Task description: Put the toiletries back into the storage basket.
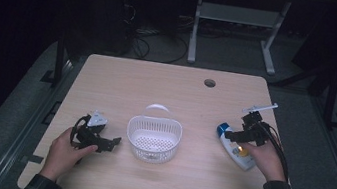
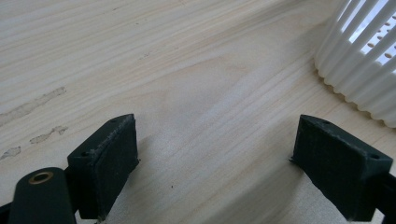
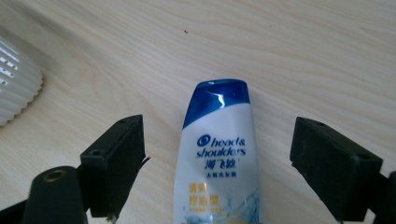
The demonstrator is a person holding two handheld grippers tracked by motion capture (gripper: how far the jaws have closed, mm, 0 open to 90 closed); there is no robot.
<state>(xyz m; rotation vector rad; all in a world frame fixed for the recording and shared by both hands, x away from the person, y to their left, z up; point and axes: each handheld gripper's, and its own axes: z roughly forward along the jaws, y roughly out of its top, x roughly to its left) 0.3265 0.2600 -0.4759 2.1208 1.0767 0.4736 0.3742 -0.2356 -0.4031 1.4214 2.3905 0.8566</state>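
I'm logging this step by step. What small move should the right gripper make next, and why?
Probably lower and close the right gripper on the shampoo bottle. Its jaws stand open on either side of the bottle, which lies flat on the table, not yet gripped. The empty white basket nearby looks like the likely destination.

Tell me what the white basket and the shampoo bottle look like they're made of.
The white slotted basket with a hoop handle looks like matte moulded plastic: thin ribbed walls and a perforated bottom. The white shampoo bottle with a blue cap, lying between the right claw's open jaws, looks like glossy plastic, judging by the highlight on its cap and its printed label.
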